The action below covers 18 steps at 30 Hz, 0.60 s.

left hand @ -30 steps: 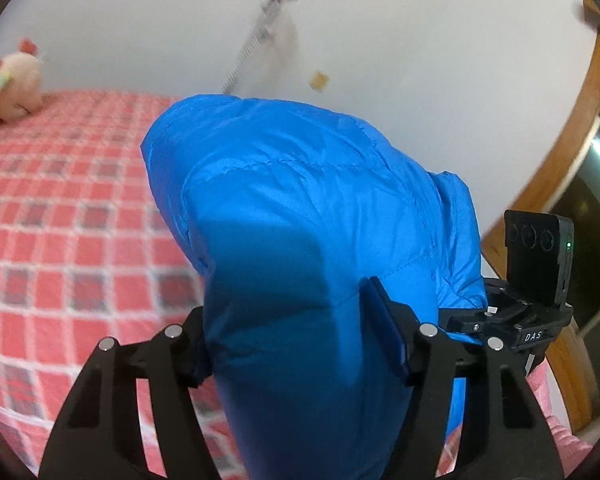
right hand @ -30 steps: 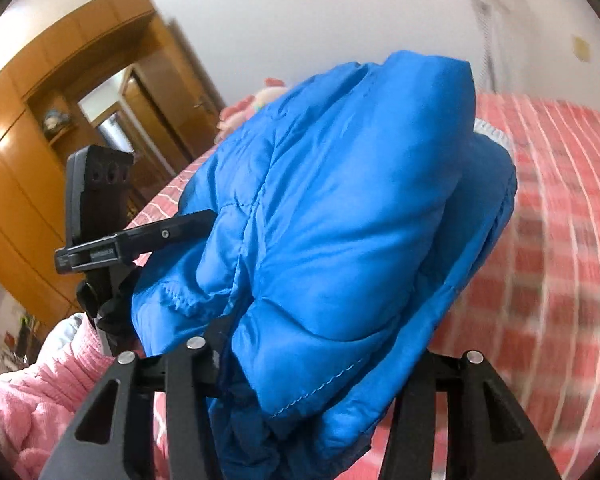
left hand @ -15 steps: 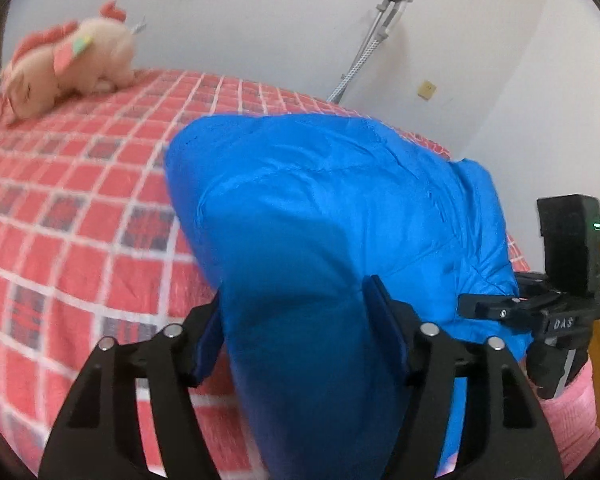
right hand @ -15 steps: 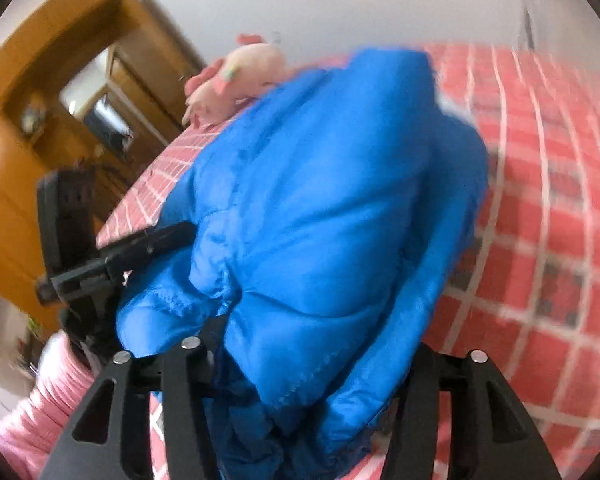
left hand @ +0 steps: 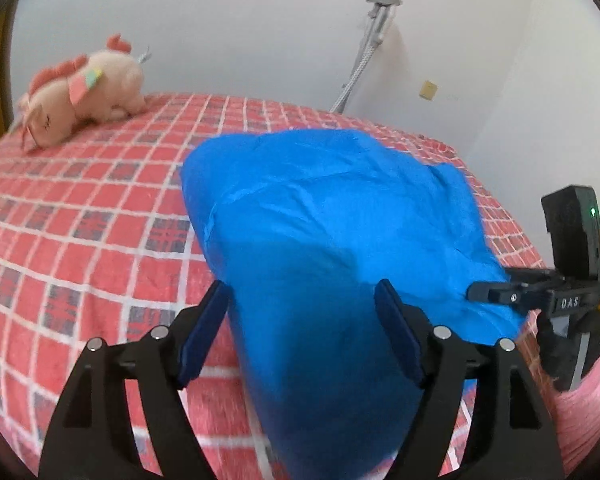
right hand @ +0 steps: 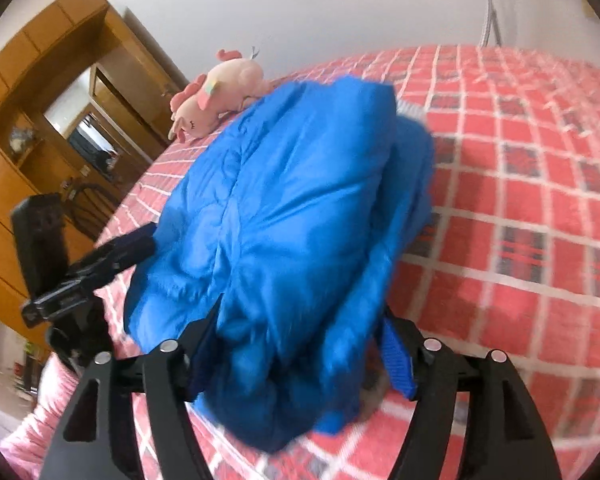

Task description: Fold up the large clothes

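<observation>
A puffy blue jacket [left hand: 340, 220] [right hand: 284, 208], folded into a thick bundle, lies on the red checked bed [left hand: 80, 220] [right hand: 540, 200]. My left gripper [left hand: 300, 288] straddles its near left end. Its jaws are opening and the pads stand at the fabric's sides without squeezing it. My right gripper [right hand: 300, 320] straddles the near right end, its jaws opening too. A gap shows between its right pad [right hand: 398, 360] and the fabric; the bundle hides the left pad. The right gripper's black housing [left hand: 572, 232] shows past the jacket in the left wrist view.
A pink plush toy [left hand: 84, 92] [right hand: 216, 96] lies at the bed's far side. A metal crutch [left hand: 364, 52] leans on the white wall. Wooden wardrobes [right hand: 40, 80] stand to the left of the bed. A gloved hand [left hand: 568, 348] and pink sleeve [left hand: 580, 412] are at the right.
Both grippers have come down and tipped forward with the jacket, which now rests on the bed. Both pairs of jaws have spread wider around it.
</observation>
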Motion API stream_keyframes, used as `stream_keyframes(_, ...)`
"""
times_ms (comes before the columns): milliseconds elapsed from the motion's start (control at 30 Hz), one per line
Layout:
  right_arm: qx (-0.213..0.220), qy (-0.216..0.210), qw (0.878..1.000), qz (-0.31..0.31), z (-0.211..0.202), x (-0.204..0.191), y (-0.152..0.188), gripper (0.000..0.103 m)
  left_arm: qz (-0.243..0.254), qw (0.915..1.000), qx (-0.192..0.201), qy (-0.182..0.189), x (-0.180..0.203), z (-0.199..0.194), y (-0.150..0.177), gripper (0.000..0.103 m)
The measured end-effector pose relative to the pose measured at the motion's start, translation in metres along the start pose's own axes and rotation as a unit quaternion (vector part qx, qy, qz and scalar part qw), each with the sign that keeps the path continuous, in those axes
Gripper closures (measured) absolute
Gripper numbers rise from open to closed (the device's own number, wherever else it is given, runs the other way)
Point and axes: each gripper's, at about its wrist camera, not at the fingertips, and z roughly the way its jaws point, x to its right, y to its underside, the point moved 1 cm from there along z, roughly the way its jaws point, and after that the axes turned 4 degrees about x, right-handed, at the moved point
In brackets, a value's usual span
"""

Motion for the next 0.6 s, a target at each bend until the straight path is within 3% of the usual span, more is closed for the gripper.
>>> stream_keyframes(233,0.018,0.036,0.999,-0.018,-0.036,-0.004,0.029,0.037,0.043,0.9984,0.009,-0.037,0.013,-0.023,0.024,0.026)
stream_keyframes(400,-0.008,0.05,0.999,0.004,-0.005,-0.002,0.04,0.047,0.043,0.9982,-0.009,-0.04,0.004,-0.012,0.039,0.024)
stream_keyframes(600,-0.014,0.062,0.998,0.02,0.01,0.009,0.059,0.048,0.057,0.9968,-0.01,-0.055,0.009,0.0,0.052,0.024)
